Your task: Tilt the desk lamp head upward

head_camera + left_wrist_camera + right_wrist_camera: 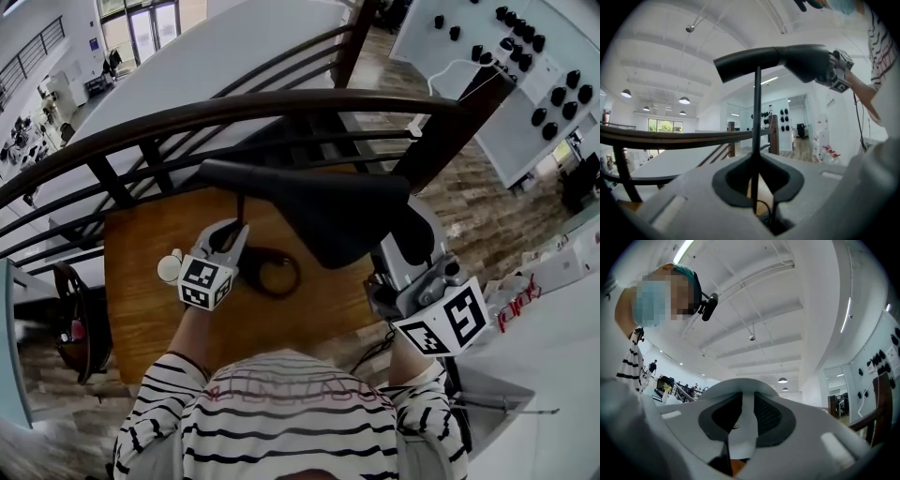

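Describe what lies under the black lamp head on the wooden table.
Under the lamp head you can see the thin stem, clamped by the left gripper, the ring base and some bare wooden table. The tabletop directly beneath the head is covered by it.

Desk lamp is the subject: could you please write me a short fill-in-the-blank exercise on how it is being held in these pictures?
1. The left gripper is shut on the thin upright ___ of the desk lamp.
2. The right gripper grips one end of the lamp's black ___.
3. The lamp stands on a ___ table.

Missing words: stem; head; wooden.
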{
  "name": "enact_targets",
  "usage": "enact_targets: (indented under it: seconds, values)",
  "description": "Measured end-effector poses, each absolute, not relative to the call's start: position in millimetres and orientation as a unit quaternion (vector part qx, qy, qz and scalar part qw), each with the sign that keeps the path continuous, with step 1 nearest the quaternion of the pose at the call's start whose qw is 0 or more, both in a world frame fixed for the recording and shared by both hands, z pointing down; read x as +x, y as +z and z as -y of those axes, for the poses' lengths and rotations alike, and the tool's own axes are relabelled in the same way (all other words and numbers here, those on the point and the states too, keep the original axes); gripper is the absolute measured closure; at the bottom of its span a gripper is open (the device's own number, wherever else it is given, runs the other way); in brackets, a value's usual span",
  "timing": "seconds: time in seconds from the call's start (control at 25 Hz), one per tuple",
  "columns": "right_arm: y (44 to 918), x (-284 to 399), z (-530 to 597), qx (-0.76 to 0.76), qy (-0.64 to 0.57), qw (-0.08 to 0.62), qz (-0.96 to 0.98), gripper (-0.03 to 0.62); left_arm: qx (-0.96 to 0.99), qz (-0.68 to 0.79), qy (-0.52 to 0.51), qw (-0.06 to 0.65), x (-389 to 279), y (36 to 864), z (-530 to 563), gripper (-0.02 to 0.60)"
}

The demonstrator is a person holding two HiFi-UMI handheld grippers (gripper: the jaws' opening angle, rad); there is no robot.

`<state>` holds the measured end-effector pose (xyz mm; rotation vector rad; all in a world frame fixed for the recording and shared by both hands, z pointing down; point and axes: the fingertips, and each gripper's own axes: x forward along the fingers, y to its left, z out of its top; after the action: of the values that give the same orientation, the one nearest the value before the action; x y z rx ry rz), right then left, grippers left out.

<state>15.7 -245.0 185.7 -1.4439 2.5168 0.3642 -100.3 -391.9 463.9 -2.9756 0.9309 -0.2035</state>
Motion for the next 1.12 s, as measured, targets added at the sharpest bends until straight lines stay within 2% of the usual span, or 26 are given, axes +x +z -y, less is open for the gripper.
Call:
enact_targets:
  seconds: [0.4, 0.56, 0.72, 0.88, 1.12]
  values:
    - [189.2, 26.7, 226.2, -0.485, 0.132, 0.141, -0.853, 0.511, -0.951, -0.298, -0.076, 0.010, -97.2, 466.7, 388.5, 0.535]
    - [199.7, 36.9, 219.9, -0.491, 0.120, 0.143, -0.851, 0.511, -0.953, -0.296, -0.070, -0.015, -96.5, 467.1, 386.3, 0.526]
    - [212.9, 50.4, 215.2, -0.496, 0.104, 0.140, -0.851, 0.511, -0.947, -0.314, -0.058, -0.033, -96.4, 464.8, 383.2, 0.496]
    - [230.1, 63.2, 210.9, -0.501, 0.086, 0.135, -0.850, 0.511, -0.933, -0.355, -0.043, -0.022, -99.4, 456.4, 376.4, 0.434]
    - [266.3, 77.0, 204.8, -0.505, 0.059, 0.121, -0.852, 0.511, -0.917, -0.397, -0.031, 0.000, -98.2, 449.6, 346.6, 0.431]
